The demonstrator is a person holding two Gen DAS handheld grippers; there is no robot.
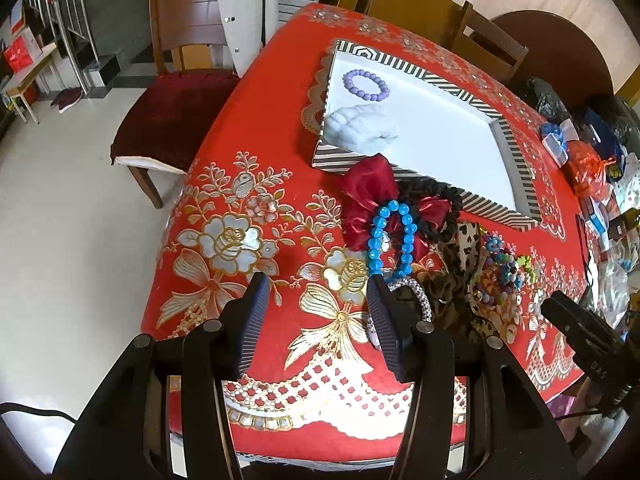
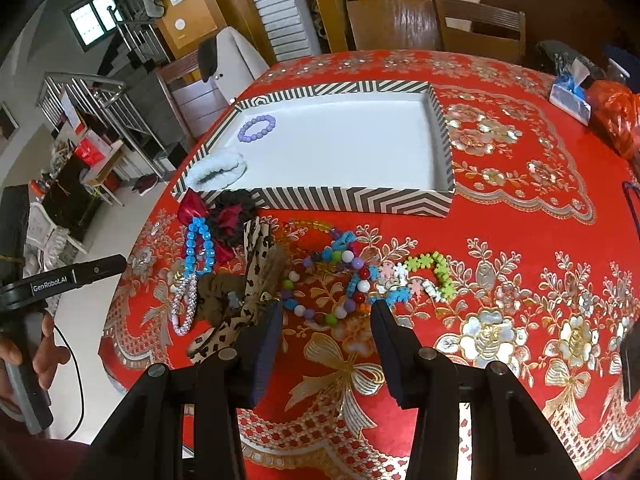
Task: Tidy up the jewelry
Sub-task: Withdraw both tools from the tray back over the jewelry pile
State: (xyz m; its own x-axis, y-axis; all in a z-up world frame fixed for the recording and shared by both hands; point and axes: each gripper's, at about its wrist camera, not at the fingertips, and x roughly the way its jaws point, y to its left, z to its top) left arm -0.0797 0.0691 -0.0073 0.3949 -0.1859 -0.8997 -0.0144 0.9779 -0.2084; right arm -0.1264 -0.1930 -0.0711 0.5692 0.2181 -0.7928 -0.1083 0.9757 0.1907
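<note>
A striped tray (image 1: 516,148) (image 2: 344,200) with a white floor holds a purple bead bracelet (image 1: 366,85) (image 2: 257,128) and a white fluffy scrunchie (image 1: 360,124) (image 2: 216,170). In front of it lies a pile: a red bow (image 1: 368,204) (image 2: 192,206), a blue bead bracelet (image 1: 390,236) (image 2: 198,250), a silver bracelet (image 1: 412,292) (image 2: 184,308), a leopard scrunchie (image 1: 464,256) (image 2: 256,264), a multicoloured bead bracelet (image 2: 332,288) and a green flower bracelet (image 2: 432,272). My left gripper (image 1: 318,288) is open and empty just before the blue bracelet. My right gripper (image 2: 326,316) is open and empty over the multicoloured bracelet.
The red floral tablecloth (image 1: 256,240) (image 2: 520,240) covers the table. Bags and small boxes (image 1: 580,152) (image 2: 600,108) crowd the far right edge. Wooden chairs (image 1: 180,80) (image 2: 460,24) stand around the table. The right gripper's body (image 1: 580,332) shows at right in the left wrist view.
</note>
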